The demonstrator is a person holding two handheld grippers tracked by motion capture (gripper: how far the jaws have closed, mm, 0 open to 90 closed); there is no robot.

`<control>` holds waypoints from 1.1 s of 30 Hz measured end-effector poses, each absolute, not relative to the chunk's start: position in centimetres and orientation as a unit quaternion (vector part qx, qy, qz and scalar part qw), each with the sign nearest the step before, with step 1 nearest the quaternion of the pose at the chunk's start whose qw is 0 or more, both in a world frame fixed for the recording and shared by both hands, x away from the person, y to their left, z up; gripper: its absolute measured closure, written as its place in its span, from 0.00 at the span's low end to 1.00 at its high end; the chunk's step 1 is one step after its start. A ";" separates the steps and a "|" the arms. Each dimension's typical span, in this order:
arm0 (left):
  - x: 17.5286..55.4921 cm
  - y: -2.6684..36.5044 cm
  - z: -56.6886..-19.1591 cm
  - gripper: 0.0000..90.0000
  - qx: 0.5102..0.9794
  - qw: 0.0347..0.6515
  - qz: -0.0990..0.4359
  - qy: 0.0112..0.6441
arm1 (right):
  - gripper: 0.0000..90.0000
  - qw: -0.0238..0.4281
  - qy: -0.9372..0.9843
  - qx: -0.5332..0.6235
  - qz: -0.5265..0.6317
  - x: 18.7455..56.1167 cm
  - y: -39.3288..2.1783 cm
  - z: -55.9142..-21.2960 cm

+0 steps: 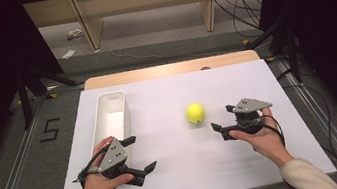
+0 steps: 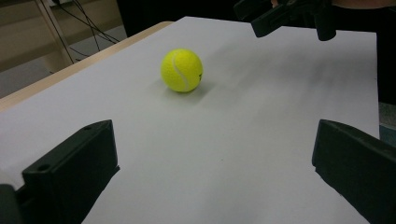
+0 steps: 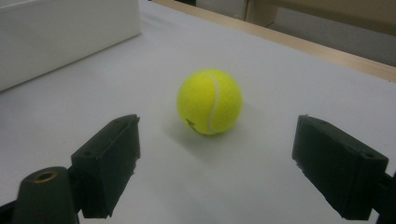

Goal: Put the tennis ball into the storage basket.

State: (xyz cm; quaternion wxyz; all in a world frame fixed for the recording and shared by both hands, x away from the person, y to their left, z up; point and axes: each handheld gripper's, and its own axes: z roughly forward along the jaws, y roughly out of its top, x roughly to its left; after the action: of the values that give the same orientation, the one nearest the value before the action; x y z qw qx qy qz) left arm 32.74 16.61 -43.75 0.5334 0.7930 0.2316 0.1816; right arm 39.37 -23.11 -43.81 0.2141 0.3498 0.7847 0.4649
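fuzzy felt tennis ball on matt white sheet; smooth plastic bin, wooden table edge.

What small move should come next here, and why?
Probably ease the right gripper forward until its jaws flank the ball. The jaws stand open and aimed at it, the ball lies free on the sheet, and the left gripper is farther off.

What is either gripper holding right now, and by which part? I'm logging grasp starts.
Nothing is held. Left gripper and right gripper are both open, and the tennis ball lies free on the table.
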 end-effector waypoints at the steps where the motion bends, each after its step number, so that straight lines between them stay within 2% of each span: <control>1: 32.7 16.6 -43.7 0.00 0.793 0.533 0.181 0.231 | 0.18 0.214 0.784 0.350 0.465 39.4 -23.0 -43.8; 33: 32.8 16.7 -43.7 0.00 0.793 0.534 0.181 0.231 | 0.17 0.211 0.789 0.351 0.458 41.4 -21.0 -44.4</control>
State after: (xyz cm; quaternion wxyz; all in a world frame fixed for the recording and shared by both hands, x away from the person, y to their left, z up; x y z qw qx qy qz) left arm 32.80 16.69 -43.73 0.5338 0.7931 0.2309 0.1811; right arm 41.37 -21.01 -44.41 0.2111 0.3509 0.7888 0.4584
